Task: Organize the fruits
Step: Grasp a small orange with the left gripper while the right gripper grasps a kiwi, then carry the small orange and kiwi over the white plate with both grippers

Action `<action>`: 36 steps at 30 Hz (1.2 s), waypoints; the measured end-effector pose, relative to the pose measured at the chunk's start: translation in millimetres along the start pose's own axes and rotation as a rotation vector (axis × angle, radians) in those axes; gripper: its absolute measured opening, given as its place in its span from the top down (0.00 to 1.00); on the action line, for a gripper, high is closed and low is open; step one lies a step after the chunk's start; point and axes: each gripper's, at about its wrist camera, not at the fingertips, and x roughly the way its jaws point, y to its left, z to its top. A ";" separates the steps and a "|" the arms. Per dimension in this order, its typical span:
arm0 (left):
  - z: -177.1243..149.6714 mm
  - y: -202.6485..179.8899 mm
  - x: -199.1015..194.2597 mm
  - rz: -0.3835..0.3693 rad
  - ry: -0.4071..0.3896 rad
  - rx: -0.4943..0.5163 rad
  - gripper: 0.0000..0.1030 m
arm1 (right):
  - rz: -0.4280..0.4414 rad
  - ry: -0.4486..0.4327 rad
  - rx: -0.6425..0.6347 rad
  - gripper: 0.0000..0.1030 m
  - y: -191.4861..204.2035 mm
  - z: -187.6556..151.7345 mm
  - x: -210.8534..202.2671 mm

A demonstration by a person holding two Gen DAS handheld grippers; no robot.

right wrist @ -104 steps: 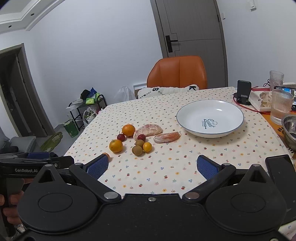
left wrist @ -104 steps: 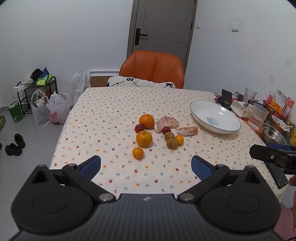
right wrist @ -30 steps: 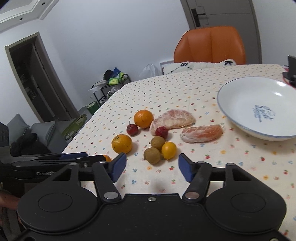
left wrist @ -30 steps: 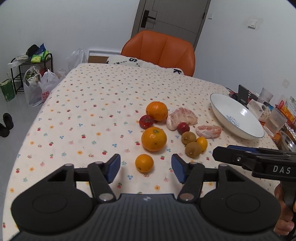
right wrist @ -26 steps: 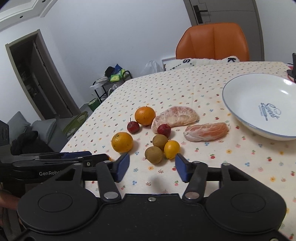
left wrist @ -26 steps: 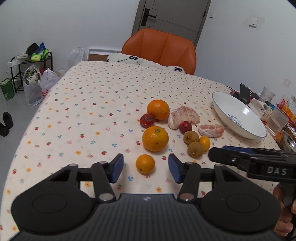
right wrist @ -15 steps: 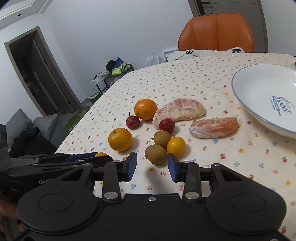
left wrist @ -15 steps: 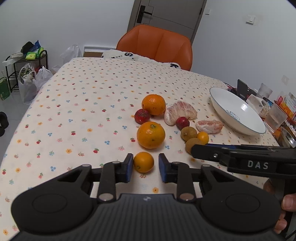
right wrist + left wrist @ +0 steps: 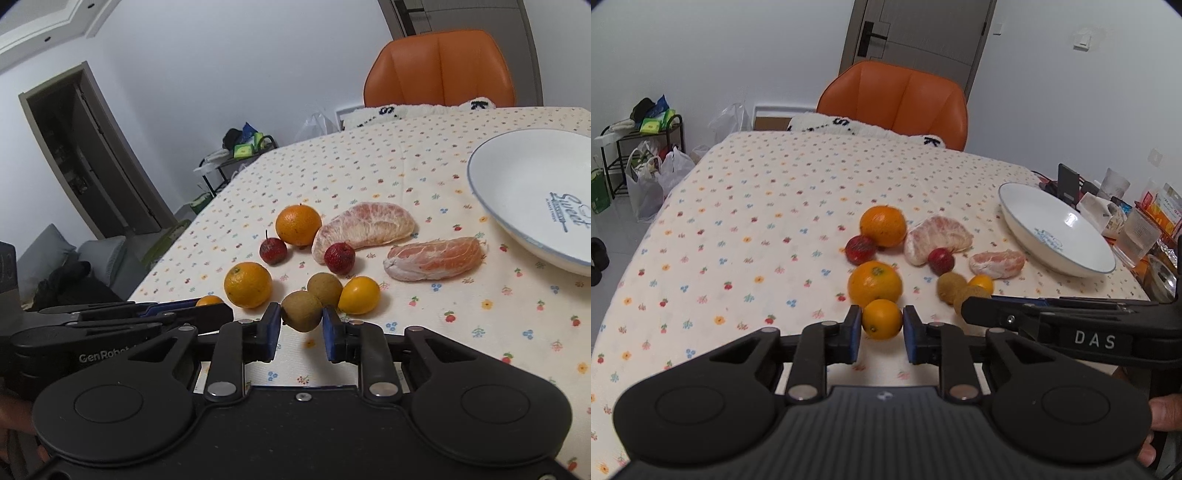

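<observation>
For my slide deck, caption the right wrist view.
Right hand-held gripper closing on a kiwi among scattered fruit, with the white bowl waiting empty nearby on the floral tablecloth.

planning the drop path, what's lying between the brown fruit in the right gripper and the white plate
In the right wrist view, a second brown fruit, a small yellow-orange fruit and a peeled citrus segment lie between the gripped brown fruit and the white plate.

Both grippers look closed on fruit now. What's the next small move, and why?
Probably lift both straight up. The left gripper has its fingers against a small orange, the right gripper against a brown fruit, and the white bowl is empty.
</observation>
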 end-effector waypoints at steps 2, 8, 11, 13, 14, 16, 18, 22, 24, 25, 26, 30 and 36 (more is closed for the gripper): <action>2.4 -5.0 -1.9 -0.003 -0.011 0.007 0.79 | 0.000 -0.015 0.003 0.78 -2.0 1.4 -6.3; 11.4 -22.7 -4.0 -0.016 -0.034 0.030 0.79 | -0.010 -0.061 0.022 0.78 -13.6 6.5 -24.5; 16.3 -31.8 -3.7 -0.026 -0.046 0.043 0.79 | -0.023 -0.081 0.030 0.78 -19.3 8.1 -32.3; 19.0 -38.3 -2.8 -0.034 -0.050 0.051 0.79 | -0.031 -0.095 0.036 0.78 -23.5 8.7 -38.2; 20.5 -41.5 -2.0 -0.038 -0.052 0.056 0.79 | -0.036 -0.102 0.040 0.78 -25.4 9.4 -41.0; 23.4 -48.5 -0.6 -0.048 -0.055 0.066 0.79 | -0.049 -0.114 0.048 0.78 -30.5 10.0 -46.5; 27.2 -56.3 1.7 -0.060 -0.059 0.080 0.79 | -0.062 -0.128 0.054 0.78 -34.5 10.5 -52.8; 35.1 -70.9 8.4 -0.087 -0.060 0.095 0.79 | -0.095 -0.156 0.067 0.78 -43.1 11.8 -64.5; 39.1 -78.8 11.7 -0.099 -0.063 0.107 0.79 | -0.111 -0.171 0.076 0.78 -48.0 12.2 -71.0; 40.7 -82.7 13.3 -0.104 -0.064 0.113 0.79 | -0.120 -0.177 0.080 0.78 -49.0 11.6 -73.7; 42.0 -86.7 15.2 -0.109 -0.064 0.119 0.79 | -0.127 -0.183 0.084 0.78 -51.8 11.5 -76.9; 45.6 -101.0 20.0 -0.127 -0.067 0.141 0.79 | -0.151 -0.206 0.107 0.78 -65.3 12.3 -90.6; 47.8 -120.6 28.1 -0.141 -0.061 0.163 0.79 | -0.153 -0.225 0.138 0.78 -81.5 10.6 -101.7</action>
